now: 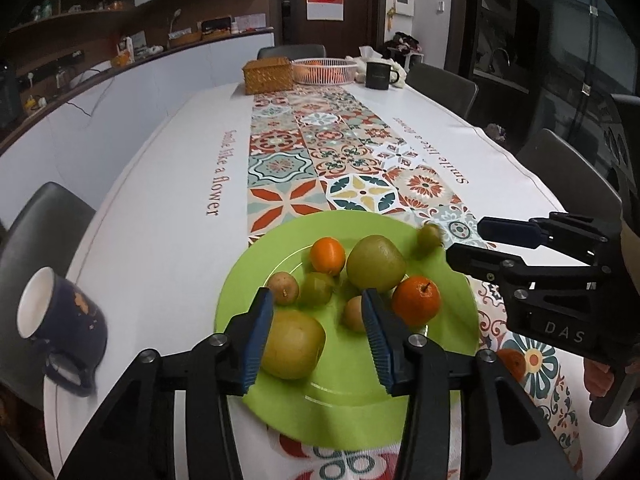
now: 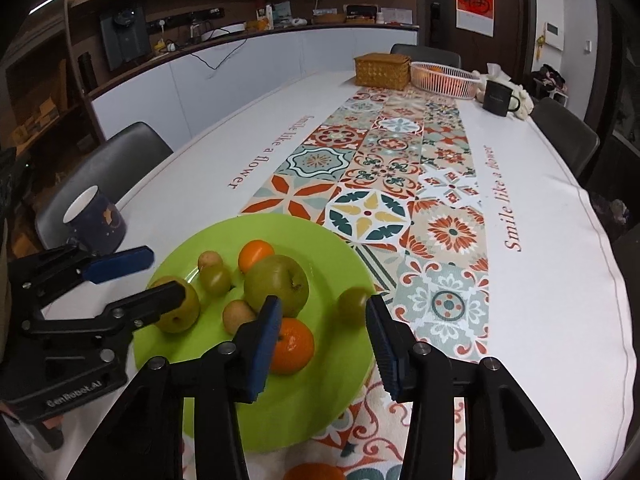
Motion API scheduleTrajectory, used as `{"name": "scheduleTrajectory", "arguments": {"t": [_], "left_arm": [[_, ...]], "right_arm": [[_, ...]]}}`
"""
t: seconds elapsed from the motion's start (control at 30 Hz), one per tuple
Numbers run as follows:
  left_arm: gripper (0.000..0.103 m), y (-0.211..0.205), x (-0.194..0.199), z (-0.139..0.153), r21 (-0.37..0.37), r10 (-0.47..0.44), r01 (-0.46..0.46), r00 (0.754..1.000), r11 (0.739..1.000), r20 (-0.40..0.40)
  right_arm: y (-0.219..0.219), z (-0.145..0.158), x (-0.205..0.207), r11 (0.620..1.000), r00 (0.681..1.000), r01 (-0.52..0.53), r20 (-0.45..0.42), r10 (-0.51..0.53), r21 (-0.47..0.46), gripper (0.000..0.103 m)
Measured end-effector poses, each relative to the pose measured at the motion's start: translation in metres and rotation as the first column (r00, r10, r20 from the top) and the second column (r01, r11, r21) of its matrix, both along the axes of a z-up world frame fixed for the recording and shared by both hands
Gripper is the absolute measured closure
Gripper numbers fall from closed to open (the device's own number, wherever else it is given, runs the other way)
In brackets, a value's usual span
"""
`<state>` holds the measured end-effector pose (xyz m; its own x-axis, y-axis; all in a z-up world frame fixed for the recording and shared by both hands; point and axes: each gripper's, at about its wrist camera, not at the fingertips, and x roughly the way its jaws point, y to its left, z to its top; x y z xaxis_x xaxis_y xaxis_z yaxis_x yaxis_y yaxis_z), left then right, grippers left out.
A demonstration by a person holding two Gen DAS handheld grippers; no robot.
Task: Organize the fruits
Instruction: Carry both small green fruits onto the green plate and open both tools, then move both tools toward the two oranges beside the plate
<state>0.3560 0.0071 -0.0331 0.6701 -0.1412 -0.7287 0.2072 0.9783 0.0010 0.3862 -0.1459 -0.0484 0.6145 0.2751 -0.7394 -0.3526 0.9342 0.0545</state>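
A green plate [image 1: 280,408] [image 2: 320,240] holds several fruits: a big green apple [image 1: 375,262] [image 2: 276,284], a second apple [image 1: 292,344] [image 2: 176,312], two oranges [image 1: 416,300] [image 1: 328,255], and small green and brown fruits. A small green fruit [image 1: 430,237] [image 2: 354,303] looks blurred at the plate's right rim. My left gripper [image 1: 318,312] is open above the plate's near side. My right gripper [image 2: 322,320] is open and empty, just behind the small green fruit. Another orange [image 2: 316,472] lies on the cloth below the plate.
A dark mug [image 1: 60,316] [image 2: 96,216] stands left of the plate. At the far end stand a wicker box [image 1: 268,74], a white basket [image 1: 324,70] with fruit and a black mug [image 1: 380,74]. Chairs ring the table.
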Motion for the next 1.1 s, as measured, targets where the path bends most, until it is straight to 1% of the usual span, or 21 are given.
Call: {"name": "scheduleTrajectory", "arguments": {"t": [0.13,0.23,0.43,0.57,0.63,0.8,1.1], "left_arm": [[0.050,-0.001,-0.018,0.011,-0.004,0.004,-0.004,1.000,1.000,0.030],[0.045,-0.002,-0.034,0.022,-0.022,0.015,-0.014,0.999,1.000,0.052],[0.042,-0.004,-0.059,0.040,-0.032,0.025,-0.023,0.996,0.999,0.084],[0.040,-0.009,-0.077,0.048,-0.033,0.015,-0.011,0.994,0.999,0.107],[0.039,-0.011,-0.085,0.050,-0.037,0.011,-0.007,0.994,0.999,0.111],[0.039,-0.014,-0.103,0.050,-0.031,0.010,-0.007,0.993,0.999,0.115],[0.036,-0.020,-0.127,0.044,-0.004,0.004,-0.004,0.994,1.000,0.113]], "right_arm": [[-0.005,0.011,-0.019,1.000,0.999,0.004,0.039,-0.004,0.003,0.058],[-0.009,0.022,-0.036,1.000,0.998,0.005,0.057,-0.007,0.023,0.058],[-0.014,0.040,-0.068,1.000,0.995,0.007,0.102,-0.009,0.023,0.058],[-0.019,0.049,-0.087,0.999,0.992,0.015,0.125,-0.018,0.030,0.052],[-0.021,0.052,-0.096,0.999,0.991,0.016,0.132,-0.020,0.030,0.052],[-0.025,0.054,-0.115,0.999,0.991,0.022,0.135,-0.025,0.028,0.052],[-0.033,0.043,-0.142,0.999,0.994,0.042,0.100,-0.044,0.023,0.052]]}}
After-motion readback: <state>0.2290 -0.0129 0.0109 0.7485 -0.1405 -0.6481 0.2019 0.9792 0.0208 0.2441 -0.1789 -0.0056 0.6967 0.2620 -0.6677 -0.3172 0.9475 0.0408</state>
